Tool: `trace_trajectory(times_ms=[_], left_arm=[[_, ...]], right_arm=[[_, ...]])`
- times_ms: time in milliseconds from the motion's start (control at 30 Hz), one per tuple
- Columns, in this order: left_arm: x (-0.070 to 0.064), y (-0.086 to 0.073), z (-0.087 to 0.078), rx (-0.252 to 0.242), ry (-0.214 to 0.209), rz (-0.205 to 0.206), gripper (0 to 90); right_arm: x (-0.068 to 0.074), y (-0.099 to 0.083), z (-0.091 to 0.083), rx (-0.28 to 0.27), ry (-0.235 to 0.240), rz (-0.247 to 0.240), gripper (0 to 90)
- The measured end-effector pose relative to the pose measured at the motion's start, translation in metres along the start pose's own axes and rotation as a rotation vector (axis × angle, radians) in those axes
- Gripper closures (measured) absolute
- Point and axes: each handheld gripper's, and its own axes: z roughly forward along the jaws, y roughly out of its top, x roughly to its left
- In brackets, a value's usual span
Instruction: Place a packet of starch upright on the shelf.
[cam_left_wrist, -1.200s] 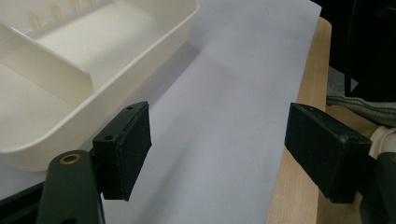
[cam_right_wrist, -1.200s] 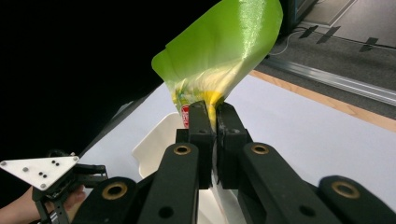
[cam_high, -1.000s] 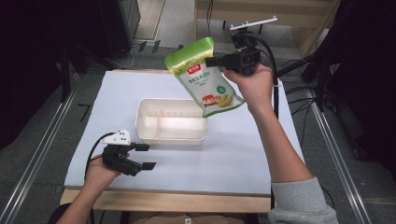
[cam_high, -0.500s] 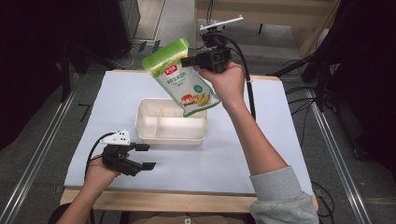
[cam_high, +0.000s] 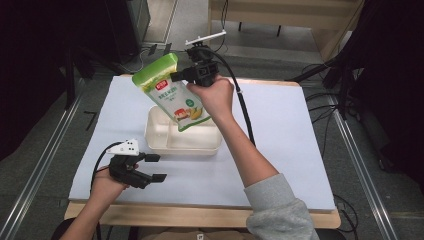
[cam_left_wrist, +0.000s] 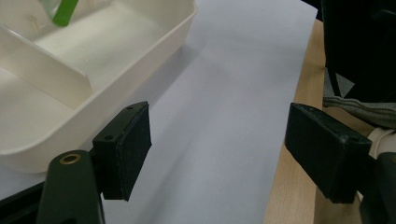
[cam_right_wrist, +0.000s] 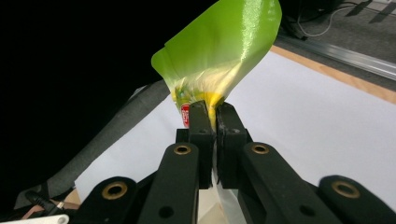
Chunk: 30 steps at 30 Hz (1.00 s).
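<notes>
A green and white snack bag (cam_high: 172, 92) hangs tilted in the air, its lower end over the cream tray (cam_high: 160, 141) in the middle of the white mat. My right gripper (cam_high: 176, 76) is shut on the bag's upper part; in the right gripper view its jaws pinch the green foil (cam_right_wrist: 219, 56) tightly. My left gripper (cam_high: 156, 167) rests open on the mat near the front left, just in front of the tray. In the left gripper view, its pads (cam_left_wrist: 127, 148) stand wide apart beside the tray wall (cam_left_wrist: 140, 70), nothing between them.
The tray has a divider (cam_left_wrist: 46, 63) inside. The white mat (cam_high: 295, 130) covers a wooden table whose edge (cam_left_wrist: 299, 102) runs close to the left gripper. Cables and metal rails lie on the floor around the table.
My right gripper has carried the bag leftward, from right of the tray to above its middle. The left gripper has stayed still and open.
</notes>
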Motion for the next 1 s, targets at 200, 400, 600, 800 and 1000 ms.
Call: trace_trajectory(times_ms=[200,400,600,800,1000], left_arm=[[0.0,0.0,0.0,0.004,-0.001,0.003,23.4],[0.0,0.0,0.001,0.008,-0.002,0.0,23.4],[0.0,0.0,0.002,0.015,-0.003,0.005,23.4],[0.0,0.0,0.002,0.017,0.0,0.002,23.4],[0.0,0.0,0.003,0.02,0.001,0.001,23.5]], right_arm=[[-0.004,-0.018,0.022,0.003,-0.039,-0.042,88.0],[-0.04,-0.061,0.037,-0.014,-0.031,0.005,87.9],[-0.062,-0.07,0.02,-0.031,-0.039,0.031,87.5],[-0.08,-0.082,0.009,-0.056,-0.021,0.078,87.4],[-0.095,-0.091,0.003,-0.036,-0.058,0.105,86.6]])
